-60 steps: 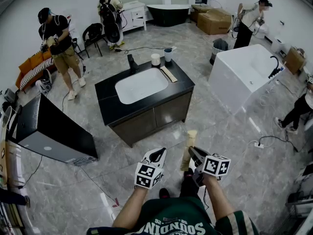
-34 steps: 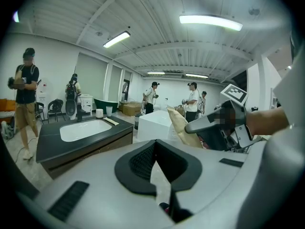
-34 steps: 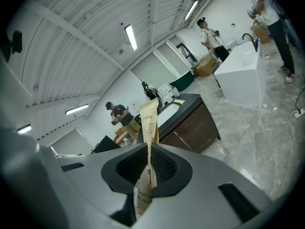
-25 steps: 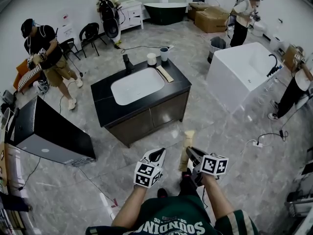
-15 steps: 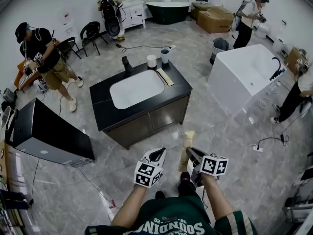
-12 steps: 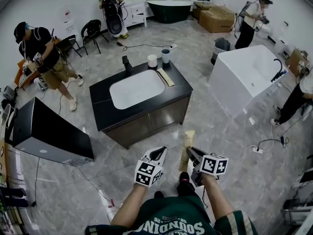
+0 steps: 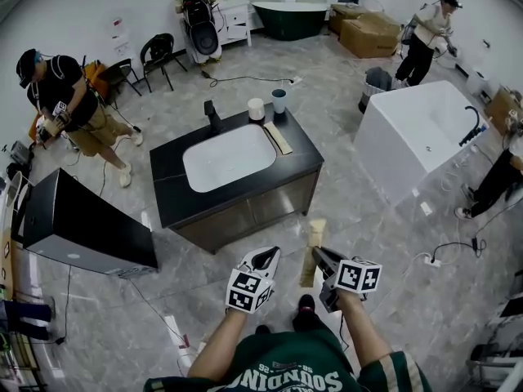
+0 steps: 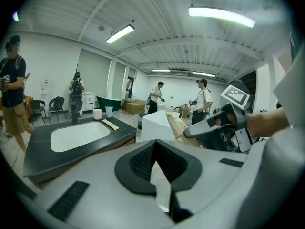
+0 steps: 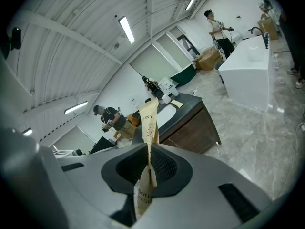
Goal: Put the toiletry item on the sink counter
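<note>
Jaws of the right gripper [image 7: 319, 252] clamp flat on a tan paper packet [image 7: 315, 232], the toiletry item, which stands upright above them, with printed paper showing below the pads in the right gripper view. The packet is held over the grey floor [image 7: 384, 243] on the near side of the sink counter [image 7: 176, 207], well apart from it. The left gripper [image 7: 265, 257] hangs just beside the right one, equally far from the counter, its jaws drawn together with nothing between them. A white basin [image 7: 229, 158] sits in the counter's black top. Along the counter's far edge stand a dark faucet [image 7: 212, 113], a white cylinder [image 7: 256, 109] and a dark cup [image 7: 279, 100], and a flat tan strip [image 7: 280, 137] lies at the basin's right.
</note>
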Demonstrator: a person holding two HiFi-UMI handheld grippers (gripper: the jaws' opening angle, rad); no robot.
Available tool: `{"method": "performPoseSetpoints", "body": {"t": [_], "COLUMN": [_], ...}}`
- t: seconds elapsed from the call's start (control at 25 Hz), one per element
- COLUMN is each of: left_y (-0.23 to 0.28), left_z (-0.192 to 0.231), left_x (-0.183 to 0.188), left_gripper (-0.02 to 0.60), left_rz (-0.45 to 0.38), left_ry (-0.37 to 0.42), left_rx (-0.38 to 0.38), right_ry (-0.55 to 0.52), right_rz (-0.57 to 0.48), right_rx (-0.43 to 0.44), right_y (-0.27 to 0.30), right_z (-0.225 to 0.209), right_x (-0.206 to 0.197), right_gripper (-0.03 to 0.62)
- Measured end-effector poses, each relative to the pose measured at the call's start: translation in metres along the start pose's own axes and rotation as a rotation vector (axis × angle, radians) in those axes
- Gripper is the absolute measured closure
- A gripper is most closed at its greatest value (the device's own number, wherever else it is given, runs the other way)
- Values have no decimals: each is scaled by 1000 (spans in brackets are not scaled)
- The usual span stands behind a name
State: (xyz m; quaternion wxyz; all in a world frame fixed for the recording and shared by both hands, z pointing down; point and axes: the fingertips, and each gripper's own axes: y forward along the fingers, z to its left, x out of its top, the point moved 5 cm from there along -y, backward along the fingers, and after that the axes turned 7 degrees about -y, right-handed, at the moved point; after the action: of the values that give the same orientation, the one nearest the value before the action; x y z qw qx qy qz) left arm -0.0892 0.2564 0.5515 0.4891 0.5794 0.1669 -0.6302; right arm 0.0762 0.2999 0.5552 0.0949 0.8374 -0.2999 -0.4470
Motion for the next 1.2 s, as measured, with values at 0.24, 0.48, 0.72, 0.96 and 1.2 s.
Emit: {"method": "performPoseSetpoints", "body": {"t": [0.24,0.48,0.72,0.96,1.2], "left_y": [29,72,104,118,151], "left_z": [-3,-17,-31,-15,30], "left_x": [16,32,41,54,72], "left_gripper": [571,571,571,571,571], "left_rz": [-13,-50,-49,-47,-62], "left_ry": [-15,-45,-53,-56,-58], "left_rx": [48,105,137,167,174], "right_ry": [-9,-30,-59,-43,-49], "right_rz": [25,73,105,111,122], "right_rx": [38,69,84,118,134], "right_y": [4,0,0,18,69], "right_z": [-22,-60,-94,-104,-116], "right_x": [25,51,78,94,119], "right_gripper": [541,542,540,541,540]}}
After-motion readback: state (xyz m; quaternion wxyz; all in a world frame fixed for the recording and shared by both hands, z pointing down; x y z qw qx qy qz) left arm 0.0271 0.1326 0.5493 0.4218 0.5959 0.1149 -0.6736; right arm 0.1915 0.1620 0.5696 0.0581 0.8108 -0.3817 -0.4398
